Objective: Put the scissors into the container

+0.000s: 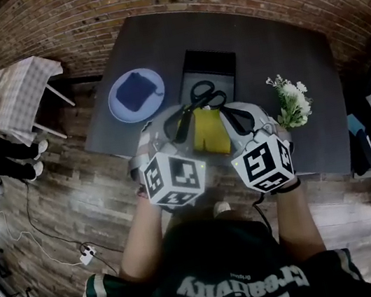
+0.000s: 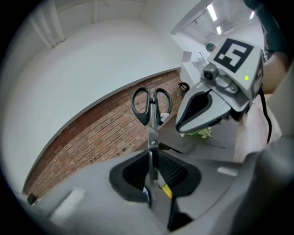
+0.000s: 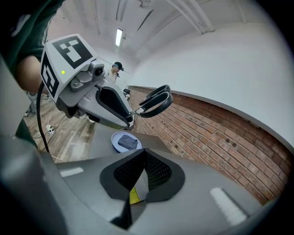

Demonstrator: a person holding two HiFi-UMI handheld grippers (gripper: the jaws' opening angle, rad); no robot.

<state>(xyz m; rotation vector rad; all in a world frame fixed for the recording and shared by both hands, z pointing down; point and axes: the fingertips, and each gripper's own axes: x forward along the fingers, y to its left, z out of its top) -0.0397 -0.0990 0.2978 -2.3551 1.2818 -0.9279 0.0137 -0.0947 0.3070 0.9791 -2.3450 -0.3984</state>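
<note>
The left gripper (image 2: 151, 158) has its jaws clamped on the blades of the scissors (image 2: 152, 137). The black handles point away from it toward the brick wall (image 2: 105, 133), and the scissors are held in the air.

From the head view, the handles hang just short of the near edge of the black container (image 1: 207, 58), which lies on the dark table (image 1: 287, 41) at 12 o'clock from the grippers. The blades run over a yellow pad (image 1: 210, 136) lying between the two grippers.

The right gripper (image 3: 141, 153) sits just beside the left one, at its 3 o'clock. Its jaws are together with nothing between them.

A plate (image 1: 121, 111) with a folded blue cloth (image 1: 135, 91) is at 10 o'clock, and a bunch of white flowers (image 1: 292, 100) is at 2 o'clock.
</note>
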